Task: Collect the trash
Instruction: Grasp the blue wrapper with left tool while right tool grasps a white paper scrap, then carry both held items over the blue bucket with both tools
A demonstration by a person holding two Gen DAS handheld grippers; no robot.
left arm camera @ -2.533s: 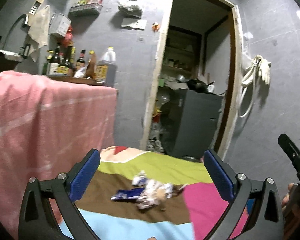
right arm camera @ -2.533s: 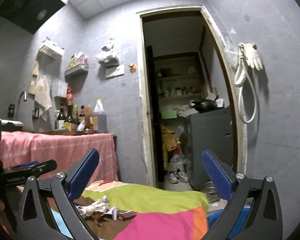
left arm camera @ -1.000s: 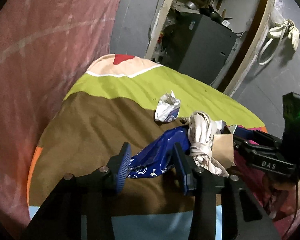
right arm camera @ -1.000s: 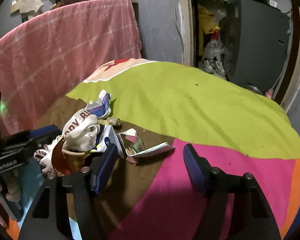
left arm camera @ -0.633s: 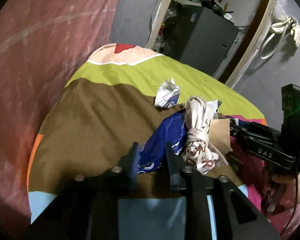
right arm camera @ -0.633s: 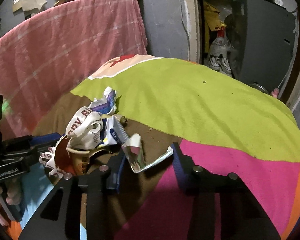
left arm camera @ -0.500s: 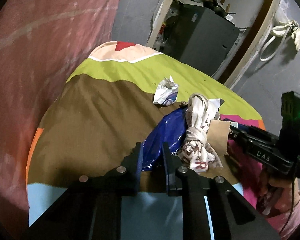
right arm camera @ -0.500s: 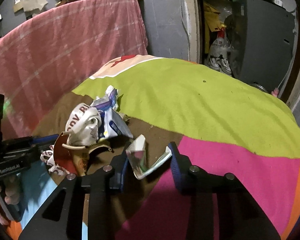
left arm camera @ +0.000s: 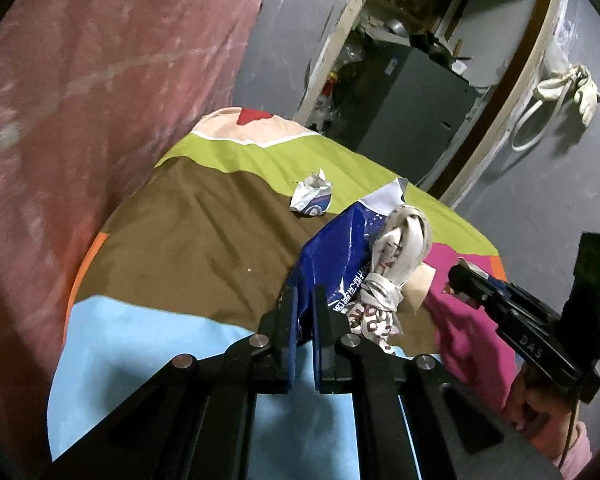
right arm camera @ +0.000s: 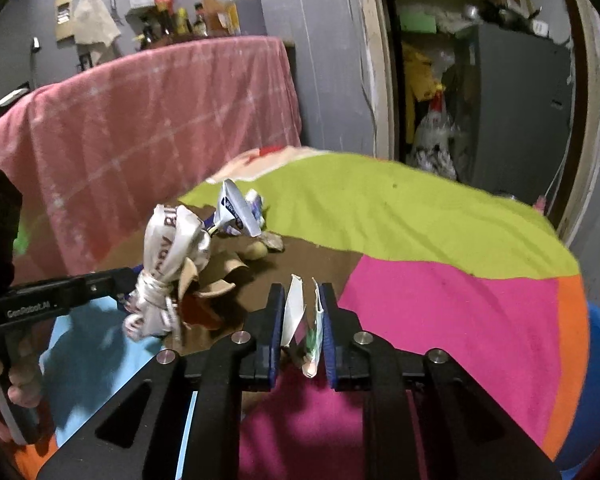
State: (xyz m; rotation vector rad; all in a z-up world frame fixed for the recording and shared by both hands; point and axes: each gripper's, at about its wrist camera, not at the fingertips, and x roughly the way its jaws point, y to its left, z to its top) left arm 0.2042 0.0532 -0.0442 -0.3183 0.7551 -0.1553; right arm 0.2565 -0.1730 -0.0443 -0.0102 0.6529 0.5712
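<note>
My left gripper point(left arm camera: 305, 292) is shut on a blue plastic wrapper point(left arm camera: 336, 252), lifted off the colourful cloth-covered table point(left arm camera: 188, 240). A knotted white printed bag point(left arm camera: 396, 264) and brown paper point(left arm camera: 422, 284) hang against the wrapper; they also show in the right wrist view, the bag point(right arm camera: 172, 256) and the paper point(right arm camera: 216, 276). My right gripper point(right arm camera: 302, 292) is shut on a folded white wrapper point(right arm camera: 296, 308), held above the table. A small crumpled white-and-blue wrapper point(left arm camera: 312, 198) lies on the cloth further back.
A pink cloth-draped counter point(right arm camera: 140, 112) stands left of the table, with bottles point(right arm camera: 188, 20) on top. A doorway with a grey cabinet point(right arm camera: 516, 108) lies behind. A blue bin point(right arm camera: 596, 392) sits by the table's right edge. Small scraps point(right arm camera: 268, 246) lie on the brown patch.
Both grippers have closed fully on their wrappers and lifted them. The blue wrapper rose with the knotted bag and brown paper; the white wrapper now stands upright between the right fingers.
</note>
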